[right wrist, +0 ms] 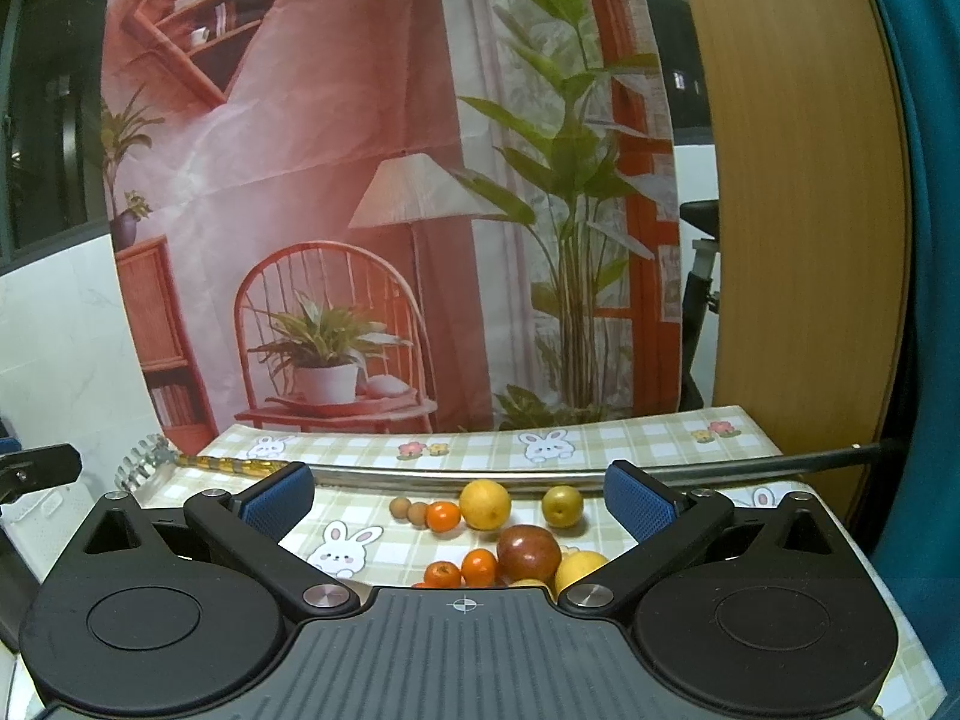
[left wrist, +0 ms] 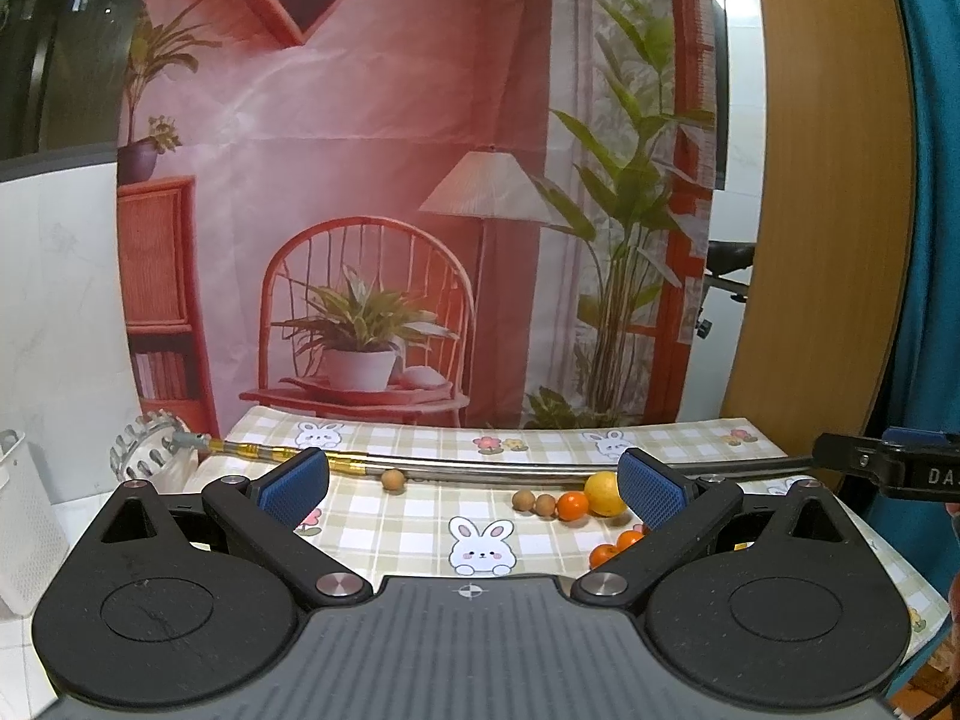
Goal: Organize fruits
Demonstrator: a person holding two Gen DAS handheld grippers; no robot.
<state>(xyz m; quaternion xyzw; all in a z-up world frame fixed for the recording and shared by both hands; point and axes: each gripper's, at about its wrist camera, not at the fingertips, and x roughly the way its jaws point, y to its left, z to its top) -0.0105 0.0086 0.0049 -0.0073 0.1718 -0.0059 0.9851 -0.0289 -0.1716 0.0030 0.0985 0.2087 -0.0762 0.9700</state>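
Left gripper (left wrist: 474, 483): fingers spread wide, nothing between them; blue pads face each other above the desk (left wrist: 420, 516).
Right gripper (right wrist: 459, 498): fingers likewise released and wide apart, holding nothing; it hovers over the fruit cluster.
Desk covering: green-and-cream checked cloth (right wrist: 630, 444) printed with white rabbits and small flowers.
Yellow citrus (right wrist: 485, 504): on the cloth, just in front of the metal rod, between the right gripper's fingers in the right wrist view.
Far tangerine (right wrist: 443, 516): touching the yellow citrus on its left side.
Two brown longans (right wrist: 408, 510): side by side, just left of that tangerine.
Lone longan (left wrist: 393, 479): apart from the others, further left, against the rod.
Green-yellow fruit (right wrist: 562, 505): right of the yellow citrus, a gap between them; kind cannot be told.
Red apple (right wrist: 528, 552): nearer the camera than the citrus, in the near cluster.
Near tangerines (right wrist: 462, 570): two, side by side, just left of the apple.
Second yellow fruit (right wrist: 579, 567): right of the apple, partly hidden by the gripper body.
Metal rod (right wrist: 480, 474): lies across the desk behind the fruit; gold-banded at its left end.
Slotted metal piece (left wrist: 147, 450): at the rod's left end, off the cloth edge.
White basket (left wrist: 24, 516): at the far left, beside the desk.
Backdrop (left wrist: 360, 180): printed hanging showing a red chair, lamp and plants, behind the desk.
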